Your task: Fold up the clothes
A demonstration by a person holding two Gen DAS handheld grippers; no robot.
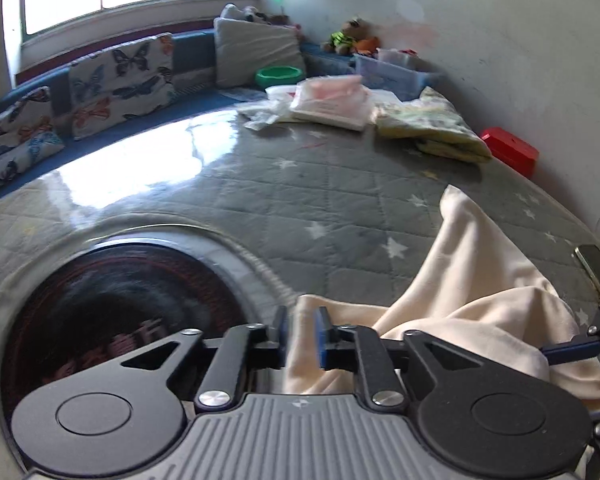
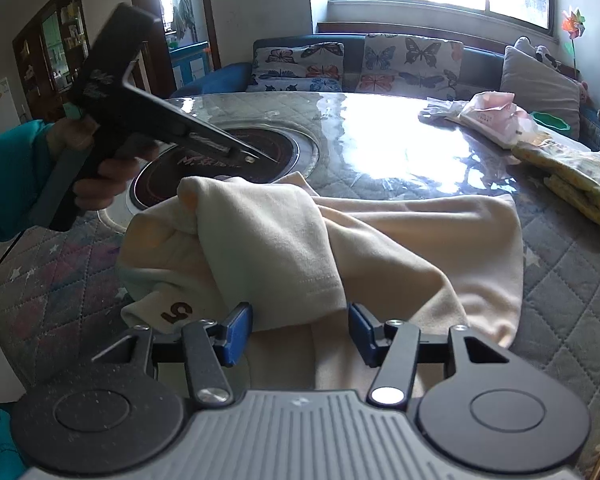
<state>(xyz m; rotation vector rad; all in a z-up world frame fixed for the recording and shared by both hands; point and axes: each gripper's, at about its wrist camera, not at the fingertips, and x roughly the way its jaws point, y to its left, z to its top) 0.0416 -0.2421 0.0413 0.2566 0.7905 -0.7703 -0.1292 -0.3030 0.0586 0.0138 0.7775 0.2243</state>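
A cream garment lies bunched on the quilted grey table cover, with a brown "5" on one hem at the near left. My left gripper is nearly closed on a cream edge of the garment. In the right wrist view the left gripper body reaches down to the garment's far left corner, its tips hidden. My right gripper is open, its blue pads on either side of a stitched hem fold that lies between them.
A round black hob is set into the table at the left. A folded yellow cloth, a pink packet, a red box and a blue bin sit at the far side. Butterfly cushions line a bench.
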